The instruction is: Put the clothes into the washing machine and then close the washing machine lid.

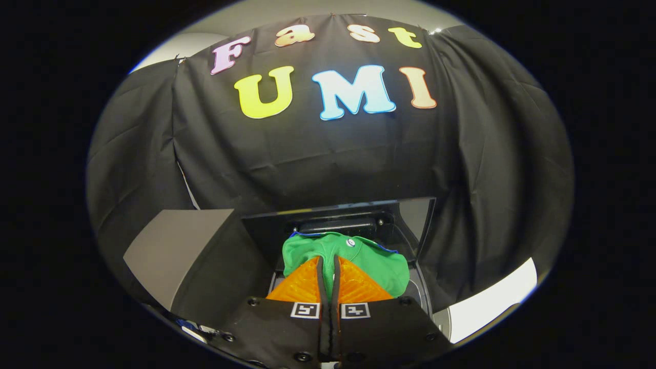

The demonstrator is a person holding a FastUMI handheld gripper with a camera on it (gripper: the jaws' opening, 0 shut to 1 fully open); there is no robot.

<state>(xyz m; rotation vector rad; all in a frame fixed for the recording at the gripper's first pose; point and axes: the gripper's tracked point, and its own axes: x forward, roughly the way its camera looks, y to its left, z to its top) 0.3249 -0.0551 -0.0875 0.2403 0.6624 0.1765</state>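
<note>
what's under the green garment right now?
The tongs are shut on the green garment, which hangs over the open washing machine; its raised lid stands behind. The garment and tongs hide the drum's inside.

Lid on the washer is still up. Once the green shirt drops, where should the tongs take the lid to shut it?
The tongs are pinched shut on the green shirt over the washing machine opening. The lid stands raised behind it, nearly upright. Likely best: its free top edge, approached from above and in front, then pulled forward and down, since the hinge sits low at the back.
</note>
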